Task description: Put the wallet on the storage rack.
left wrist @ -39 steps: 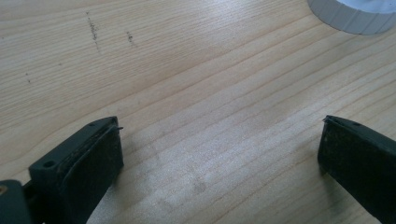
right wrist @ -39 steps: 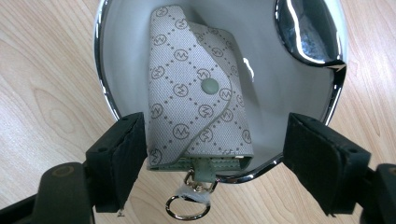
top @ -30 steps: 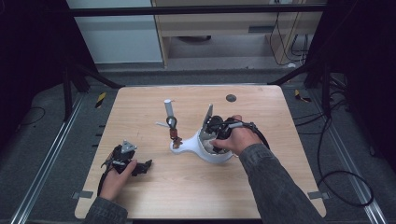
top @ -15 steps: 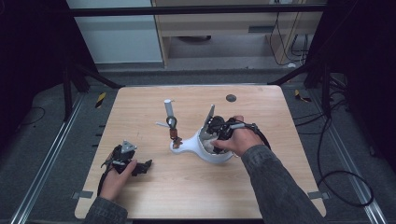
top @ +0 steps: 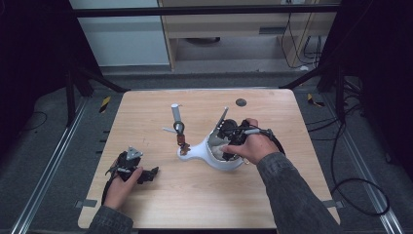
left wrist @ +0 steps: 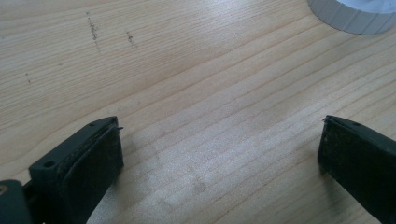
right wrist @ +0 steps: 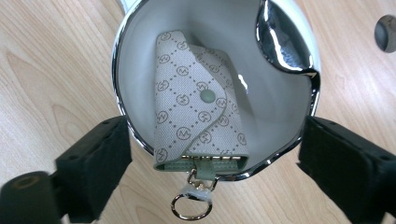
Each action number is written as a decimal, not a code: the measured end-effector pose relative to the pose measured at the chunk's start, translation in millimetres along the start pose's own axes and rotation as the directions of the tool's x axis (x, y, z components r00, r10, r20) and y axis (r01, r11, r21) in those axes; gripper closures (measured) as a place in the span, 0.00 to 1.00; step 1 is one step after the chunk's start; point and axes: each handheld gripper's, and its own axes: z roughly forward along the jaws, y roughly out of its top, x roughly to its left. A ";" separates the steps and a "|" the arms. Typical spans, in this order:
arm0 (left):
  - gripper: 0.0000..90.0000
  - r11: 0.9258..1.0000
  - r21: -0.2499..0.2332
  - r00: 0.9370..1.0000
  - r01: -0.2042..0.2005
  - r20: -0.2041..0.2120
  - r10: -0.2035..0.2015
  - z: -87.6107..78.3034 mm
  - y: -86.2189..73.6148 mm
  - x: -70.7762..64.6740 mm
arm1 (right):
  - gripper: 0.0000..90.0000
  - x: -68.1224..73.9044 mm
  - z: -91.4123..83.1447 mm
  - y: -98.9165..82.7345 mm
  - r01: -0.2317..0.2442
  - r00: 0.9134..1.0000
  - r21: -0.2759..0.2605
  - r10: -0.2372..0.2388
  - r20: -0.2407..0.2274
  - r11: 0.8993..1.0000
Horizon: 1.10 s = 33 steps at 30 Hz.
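While right tongs [right wrist: 210,154] hover open over pouch [right wrist: 198,102], left tongs [top: 130,163] rest.

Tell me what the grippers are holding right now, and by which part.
Nothing. The right gripper has just been opening; its pads stand clear of the patterned key pouch in the white bowl. The left gripper is open over bare table.

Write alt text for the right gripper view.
A patterned key pouch with a green snap lies inside a white, chrome-rimmed bowl on a wooden table, its metal ring hanging over the rim. The right gripper has just been opening, jaws wide apart outside the bowl.
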 end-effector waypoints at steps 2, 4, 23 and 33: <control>0.00 1.000 0.000 1.000 0.000 0.000 0.000 0.0 0.0 0.0 | 0.07 -0.6 -1.4 -1.0 0.000 1.000 -0.011 0.000 0.006 1.000; 0.00 1.000 0.000 1.000 0.000 0.000 0.000 -0.1 0.0 0.0 | 0.06 -0.7 -2.2 -1.6 -0.005 1.000 -0.011 0.005 0.006 1.000; 0.00 1.000 0.000 1.000 -0.001 0.000 0.001 0.0 0.0 0.0 | 0.07 -0.9 -18.9 -10.1 -0.023 1.000 -0.074 0.025 0.018 0.997; 0.00 1.000 0.000 1.000 -0.001 0.000 0.001 -0.1 0.0 0.0 | 0.09 -4.7 -26.0 -17.7 -0.051 0.998 -0.108 0.053 0.016 0.993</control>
